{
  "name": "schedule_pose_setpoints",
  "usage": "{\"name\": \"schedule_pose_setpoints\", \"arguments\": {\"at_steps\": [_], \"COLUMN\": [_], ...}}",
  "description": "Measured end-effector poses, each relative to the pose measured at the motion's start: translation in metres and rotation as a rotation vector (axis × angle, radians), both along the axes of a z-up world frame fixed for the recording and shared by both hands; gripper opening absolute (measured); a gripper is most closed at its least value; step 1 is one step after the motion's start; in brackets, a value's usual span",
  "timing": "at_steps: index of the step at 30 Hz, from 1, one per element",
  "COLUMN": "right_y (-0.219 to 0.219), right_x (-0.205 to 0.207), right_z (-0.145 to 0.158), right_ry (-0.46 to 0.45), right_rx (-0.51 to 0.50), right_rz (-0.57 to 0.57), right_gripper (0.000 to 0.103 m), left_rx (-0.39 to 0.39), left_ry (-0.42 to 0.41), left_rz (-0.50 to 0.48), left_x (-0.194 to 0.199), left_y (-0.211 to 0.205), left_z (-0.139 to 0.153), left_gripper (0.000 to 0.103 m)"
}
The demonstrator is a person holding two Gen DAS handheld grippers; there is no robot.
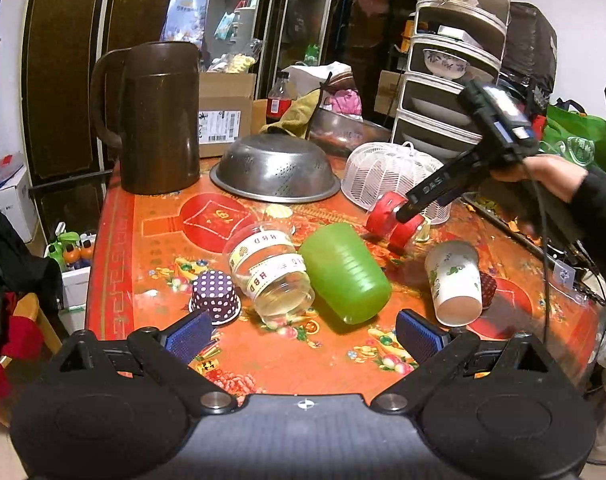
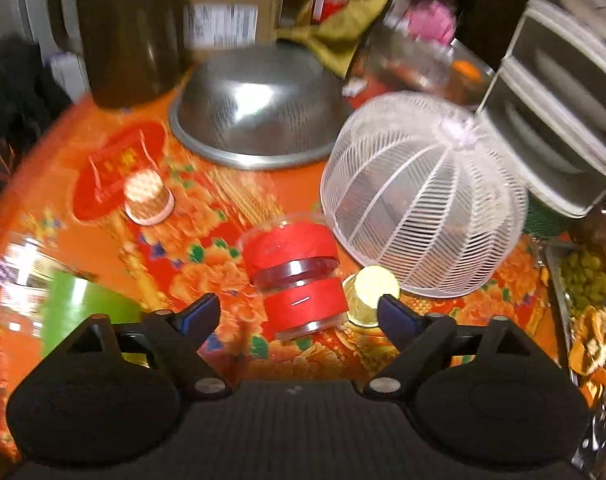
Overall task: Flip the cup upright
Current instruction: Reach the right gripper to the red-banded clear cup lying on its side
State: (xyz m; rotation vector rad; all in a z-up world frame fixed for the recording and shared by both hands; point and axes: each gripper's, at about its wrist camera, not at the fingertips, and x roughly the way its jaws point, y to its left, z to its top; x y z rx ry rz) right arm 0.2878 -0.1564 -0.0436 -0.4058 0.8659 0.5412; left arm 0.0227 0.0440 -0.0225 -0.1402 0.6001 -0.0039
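Observation:
Several cups lie on the red patterned table [image 1: 143, 216]. A clear cup with red bands [image 2: 297, 276] lies on its side; my right gripper [image 2: 299, 312] is open around its near end, fingers apart from it. In the left wrist view that gripper [image 1: 407, 210] hovers over the same cup [image 1: 391, 220]. A green cup [image 1: 345, 272], a clear glass with yellow bands [image 1: 269, 272] and a white floral paper cup [image 1: 455, 282] lie tipped. A purple dotted cup [image 1: 216, 296] stands upside down. My left gripper [image 1: 303, 334] is open and empty, near the green cup.
A brown jug [image 1: 157, 116], an upturned steel colander [image 1: 275, 168] and a white mesh food cover [image 1: 395, 176] stand behind. A white tiered rack [image 1: 455, 60] is at back right. A small gold cup [image 2: 373, 292] and a checked cup [image 2: 147, 196] sit upside down.

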Motion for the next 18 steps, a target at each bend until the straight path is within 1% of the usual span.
{"name": "schedule_pose_setpoints", "arguments": {"at_steps": [3,6,9,11,12,14,18], "right_y": [0.008,0.017,0.023,0.026,0.03,0.032,0.032], "right_x": [0.008,0.016,0.024,0.025,0.027,0.029,0.029], "right_z": [-0.011,-0.019,-0.024,-0.027,-0.028,-0.03,-0.028], "right_ry": [0.04,0.053,0.071,0.077,0.077,0.077,0.075], "right_rx": [-0.044,-0.095,-0.125,-0.147,-0.159,-0.171,-0.157], "right_rz": [0.029,0.047,0.044,0.034,0.029,0.018,-0.002], "right_gripper": [0.082,0.081,0.071,0.063,0.06,0.058,0.056], "left_rx": [-0.003,-0.01,-0.017,-0.021,-0.024,-0.027,-0.036], "left_ry": [0.004,0.006,0.007,0.012,0.016,0.018,0.007], "left_rz": [0.004,0.013,0.016,0.02,0.023,0.031,0.042], "left_x": [0.002,0.004,0.005,0.005,0.006,0.006,0.0], "left_y": [0.003,0.006,0.009,0.011,0.012,0.014,0.018], "left_z": [-0.002,-0.003,-0.005,-0.008,-0.008,-0.009,-0.007], "left_gripper": [0.1,0.1,0.1,0.1,0.1,0.1,0.1]}}
